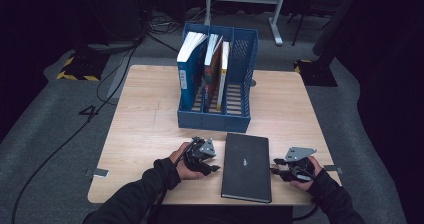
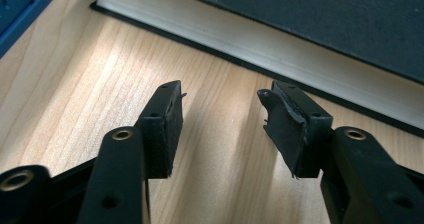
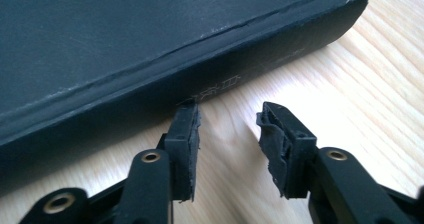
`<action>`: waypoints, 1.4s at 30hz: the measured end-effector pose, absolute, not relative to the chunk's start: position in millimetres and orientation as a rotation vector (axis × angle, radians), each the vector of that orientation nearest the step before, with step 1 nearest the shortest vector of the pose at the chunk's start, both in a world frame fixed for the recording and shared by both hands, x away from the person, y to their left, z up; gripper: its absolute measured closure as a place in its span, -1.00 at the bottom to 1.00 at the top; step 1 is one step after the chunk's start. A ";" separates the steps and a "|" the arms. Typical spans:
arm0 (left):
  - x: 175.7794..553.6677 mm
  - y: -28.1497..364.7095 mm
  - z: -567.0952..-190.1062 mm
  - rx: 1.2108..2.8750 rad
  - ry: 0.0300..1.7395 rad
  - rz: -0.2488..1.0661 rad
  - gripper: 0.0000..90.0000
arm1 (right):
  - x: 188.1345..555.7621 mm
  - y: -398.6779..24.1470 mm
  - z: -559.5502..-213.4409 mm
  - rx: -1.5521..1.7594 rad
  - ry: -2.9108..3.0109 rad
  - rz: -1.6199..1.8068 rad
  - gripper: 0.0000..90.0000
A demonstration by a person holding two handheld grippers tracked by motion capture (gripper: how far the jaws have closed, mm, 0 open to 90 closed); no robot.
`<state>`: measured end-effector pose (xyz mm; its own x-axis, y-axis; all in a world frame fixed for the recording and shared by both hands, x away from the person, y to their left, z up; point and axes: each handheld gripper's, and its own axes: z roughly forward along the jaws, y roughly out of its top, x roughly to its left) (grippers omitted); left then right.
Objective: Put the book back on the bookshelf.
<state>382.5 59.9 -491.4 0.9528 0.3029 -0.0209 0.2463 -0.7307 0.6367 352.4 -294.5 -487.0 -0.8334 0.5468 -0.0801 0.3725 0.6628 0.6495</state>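
While the black hardcover book lies flat on the wooden table, the left gripper and right gripper flank it, jaws parted wide and empty. The blue file rack stands beyond both, holding 3 books.

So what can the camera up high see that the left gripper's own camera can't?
The high view takes in the blue file rack with three books standing in it, both of the person's hands, the right hand-held gripper and the floor. The left gripper view gives the close detail: the black book's white page edge and the left hand-held gripper's open jaws with worn pads. Both show the black book on the wooden table.
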 end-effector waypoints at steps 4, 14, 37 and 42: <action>385.5 65.2 -491.7 2.417 0.384 0.089 0.09 | 353.3 -281.5 -487.6 0.736 2.599 0.935 0.28; 394.8 79.1 -491.5 2.363 0.396 0.001 0.08 | 354.3 -270.4 -489.3 0.734 2.590 0.962 0.24; 381.2 62.4 -479.8 2.228 0.599 -0.327 -0.53 | 353.7 -272.6 -490.1 0.731 2.592 0.984 0.18; 386.2 53.7 -483.1 2.236 0.636 -0.329 -0.65 | 353.9 -273.0 -490.8 0.736 2.591 0.991 0.19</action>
